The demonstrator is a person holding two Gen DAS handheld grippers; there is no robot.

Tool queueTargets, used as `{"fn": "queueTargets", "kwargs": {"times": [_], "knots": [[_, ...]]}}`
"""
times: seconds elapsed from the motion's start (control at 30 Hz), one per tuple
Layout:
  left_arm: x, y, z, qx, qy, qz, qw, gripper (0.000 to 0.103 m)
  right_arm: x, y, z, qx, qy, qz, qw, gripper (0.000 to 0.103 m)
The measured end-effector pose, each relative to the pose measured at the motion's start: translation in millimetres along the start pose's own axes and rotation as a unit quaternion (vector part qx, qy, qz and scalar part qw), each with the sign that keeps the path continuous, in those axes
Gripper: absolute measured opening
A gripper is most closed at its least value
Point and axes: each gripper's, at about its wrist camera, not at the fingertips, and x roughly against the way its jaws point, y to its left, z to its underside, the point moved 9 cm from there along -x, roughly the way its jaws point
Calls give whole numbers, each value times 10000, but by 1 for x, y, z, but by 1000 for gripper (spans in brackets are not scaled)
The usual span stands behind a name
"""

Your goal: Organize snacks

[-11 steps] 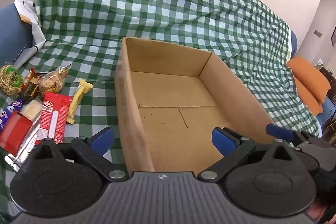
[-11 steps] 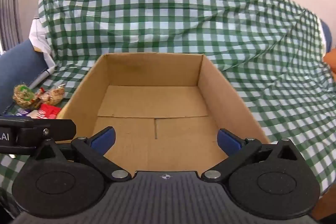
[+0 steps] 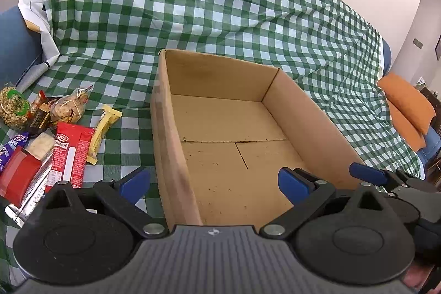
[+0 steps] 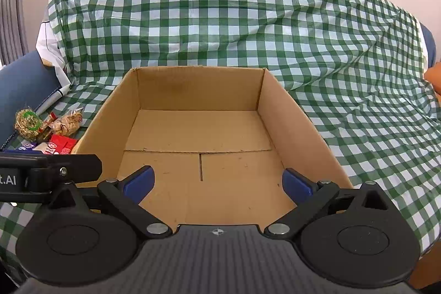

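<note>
Stage: start, nothing packed | cardboard box (image 4: 198,134) bare, ahead of both | snacks (image 3: 55,134) piled left of left hand-held gripper (image 3: 213,182), all left to move | left and right hand-held gripper (image 4: 217,181) wide open, holding nothing

The left gripper (image 3: 213,182) is held level with its jaws spread wide, blue fingertips (image 3: 135,183) far apart and nothing between them. The right gripper (image 4: 217,182) sits in the same pose, jaws wide, blue pads (image 4: 297,185) clear of any contact. The two tools are side by side: a blue fingertip of the right one shows just off the left gripper's right flank, and the left one's black body juts in at the right gripper's left.
</note>
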Motion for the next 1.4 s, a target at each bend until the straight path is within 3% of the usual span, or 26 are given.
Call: {"fn": "queueTargets", "kwargs": {"times": [0.23, 0.6, 0.87, 1.4], "knots": [[-2, 0, 1, -92, 9, 14, 10000, 100, -7, -35, -22, 6, 83, 158, 9998, 99], [-2, -3, 4, -154, 7, 36, 9999, 100, -5, -32, -18, -3, 238, 150, 9996, 98], [-2, -5, 6, -175, 8, 38, 9998, 100, -1, -30, -15, 127, 308, 108, 9994, 87], [-1, -5, 7, -169, 23, 40, 9998, 100, -2, -27, -19, 51, 171, -5, 9998, 76]]}}
